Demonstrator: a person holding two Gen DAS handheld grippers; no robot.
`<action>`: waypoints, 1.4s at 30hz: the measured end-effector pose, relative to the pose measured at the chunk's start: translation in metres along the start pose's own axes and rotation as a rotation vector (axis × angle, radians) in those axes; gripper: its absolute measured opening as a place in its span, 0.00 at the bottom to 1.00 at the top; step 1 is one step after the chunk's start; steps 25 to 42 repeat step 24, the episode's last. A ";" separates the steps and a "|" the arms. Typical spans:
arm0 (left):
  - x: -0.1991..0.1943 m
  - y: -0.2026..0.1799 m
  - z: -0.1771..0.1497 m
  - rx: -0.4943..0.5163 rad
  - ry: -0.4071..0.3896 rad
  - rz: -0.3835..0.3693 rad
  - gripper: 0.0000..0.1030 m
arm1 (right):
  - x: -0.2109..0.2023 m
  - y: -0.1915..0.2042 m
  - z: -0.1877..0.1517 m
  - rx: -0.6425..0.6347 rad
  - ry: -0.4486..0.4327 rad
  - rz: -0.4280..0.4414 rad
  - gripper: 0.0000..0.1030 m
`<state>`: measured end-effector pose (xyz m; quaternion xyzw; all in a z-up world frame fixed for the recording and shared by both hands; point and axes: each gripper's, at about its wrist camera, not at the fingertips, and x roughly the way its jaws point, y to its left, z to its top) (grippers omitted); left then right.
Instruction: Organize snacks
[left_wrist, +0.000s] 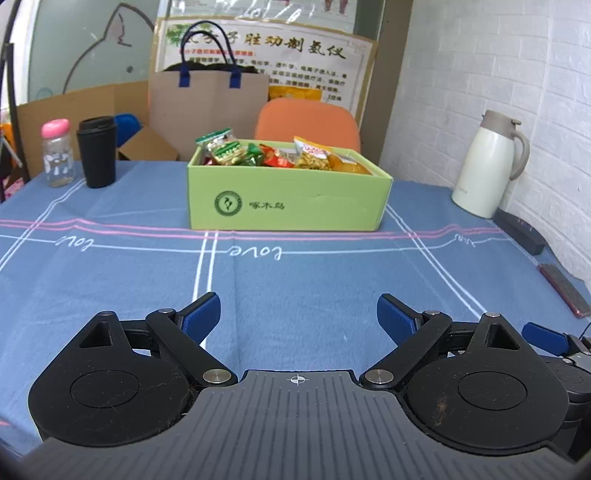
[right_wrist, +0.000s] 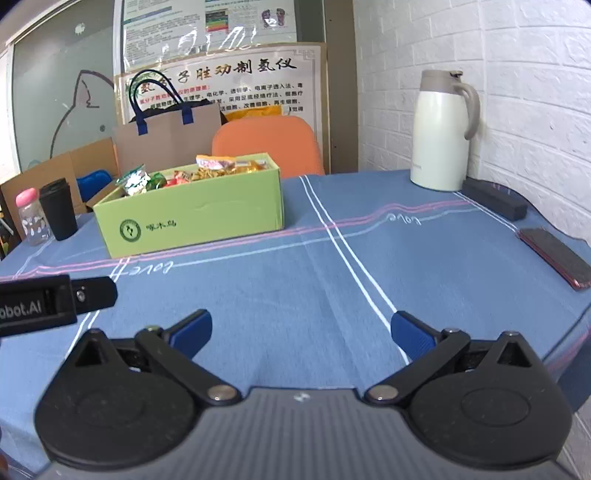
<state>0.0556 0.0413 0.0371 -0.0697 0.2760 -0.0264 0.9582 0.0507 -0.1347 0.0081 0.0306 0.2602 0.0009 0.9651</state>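
Both grippers — left gripper (left_wrist: 298, 314), right gripper (right_wrist: 301, 330) — hung spread and empty over the bare blue counter (left_wrist: 295, 273), well short of the green box (left_wrist: 288, 195) holding the snacks (left_wrist: 266, 153) — seemingly packed already.

We see a blue tablecloth (left_wrist: 110, 280) on the desk, crossed by white and pink lines with "love" in white script. The box (left_wrist: 288, 199) is light green with a dark green round emblem, and the snacks (left_wrist: 258, 153) in it come in green, red, orange and yellow wrappers. Our left claw (left_wrist: 298, 314) and right claw (right_wrist: 301, 328) are black with blue pads. The jug (left_wrist: 487, 166) is cream with a beige lid, the cup (left_wrist: 96, 151) black, the bottle (left_wrist: 57, 155) clear with a pink cap, the chair (left_wrist: 306, 122) orange.
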 end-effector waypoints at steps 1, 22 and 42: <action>-0.003 0.000 -0.003 0.002 -0.001 0.003 0.78 | -0.004 0.000 -0.003 -0.002 -0.001 0.003 1.00; -0.037 -0.009 -0.038 0.036 -0.021 -0.008 0.63 | -0.044 -0.008 -0.025 -0.005 -0.053 -0.061 1.00; -0.033 -0.006 -0.038 0.016 -0.005 -0.019 0.64 | -0.044 -0.008 -0.027 -0.001 -0.052 -0.060 1.00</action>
